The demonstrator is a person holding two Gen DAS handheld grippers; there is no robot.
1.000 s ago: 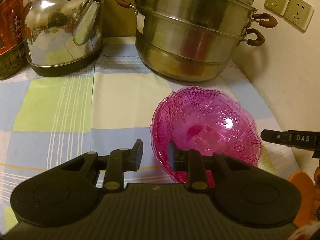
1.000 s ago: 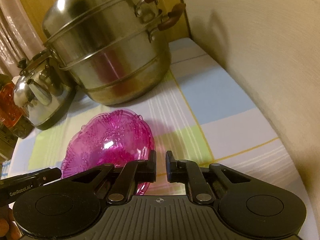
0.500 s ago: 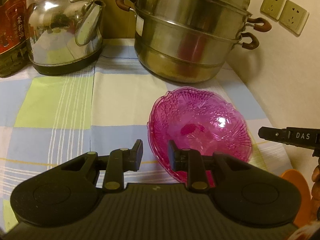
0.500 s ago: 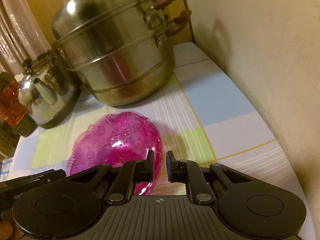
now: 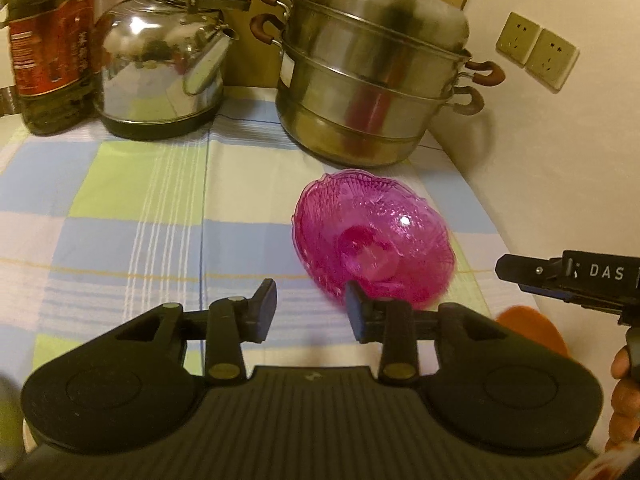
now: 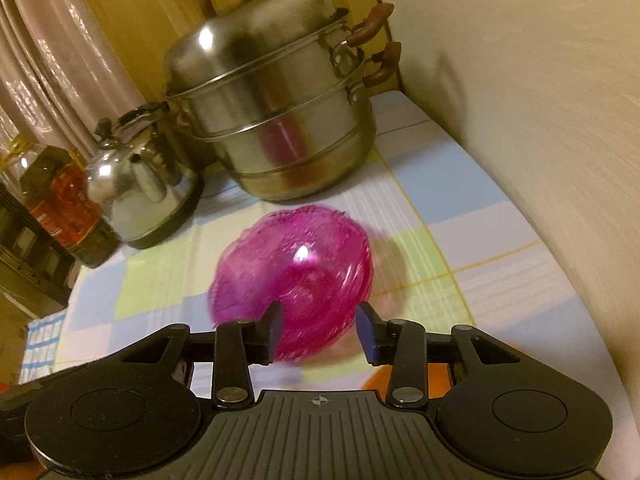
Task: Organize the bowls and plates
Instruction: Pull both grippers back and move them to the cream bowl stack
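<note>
A pink patterned glass bowl (image 5: 372, 236) rests on the checked tablecloth (image 5: 152, 208) in front of the steel steamer pot. My left gripper (image 5: 311, 308) hovers just short of its near left rim. Its jaws are opening, with only cloth between them. In the right wrist view the pink bowl (image 6: 296, 272) is blurred. My right gripper (image 6: 320, 330) is above its near edge with its jaws opening. The bowl's rim shows in the gap but the pads do not press on it. The right gripper (image 5: 560, 276) also reaches in from the right in the left wrist view.
A tall steamer pot (image 5: 376, 80), a steel kettle (image 5: 160, 76) and an oil bottle (image 5: 48, 48) line the back. The wall (image 5: 560, 152) with sockets bounds the right side. An orange dish (image 5: 528, 328) lies near the front right. A hand (image 5: 624, 368) holds the right gripper.
Both grippers have widened their jaws and drawn back and up from the pink bowl, which now looks farther away. The right gripper's jaws were nearly together by the bowl's rim before.
</note>
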